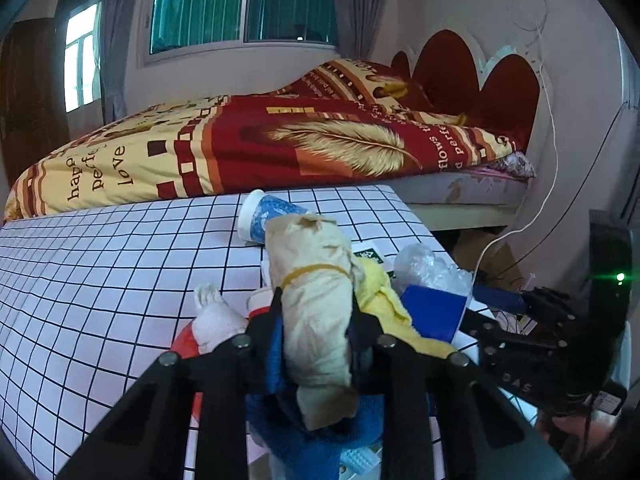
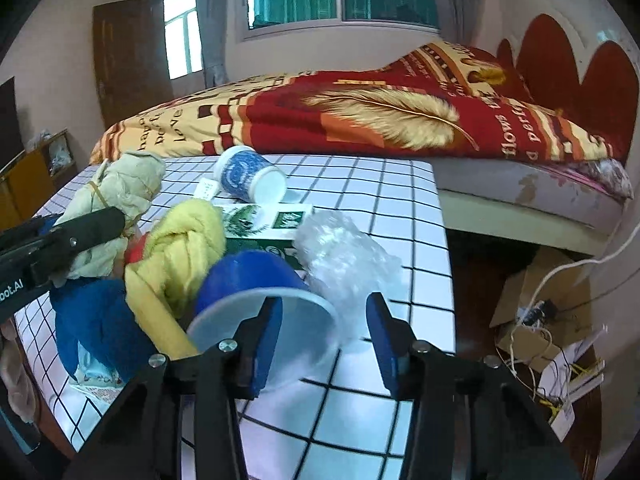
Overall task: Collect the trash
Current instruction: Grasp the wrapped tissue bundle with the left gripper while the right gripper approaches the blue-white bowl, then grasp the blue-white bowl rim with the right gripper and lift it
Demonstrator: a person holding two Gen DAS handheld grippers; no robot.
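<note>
Bedroom, checked white surface set against a bed with red and yellow cover.

Nearest, right view: right gripper, fingers apart. Blue paper cup on its side, open mouth toward the camera. Left finger at or just inside the rim, right finger outside and clear of it; cannot tell whether the inner pad touches. Cup axis roughly along the fingers, so a close would likely pinch the rim wall only.

Left view: left gripper clamped on a crumpled paper wad bound with a rubber band, long axis along the fingers, lifted above a blue cloth.

Beyond: yellow cloth, clear plastic wrap, second patterned cup toppled near the far edge.

Right gripper nearer the blue cup.
</note>
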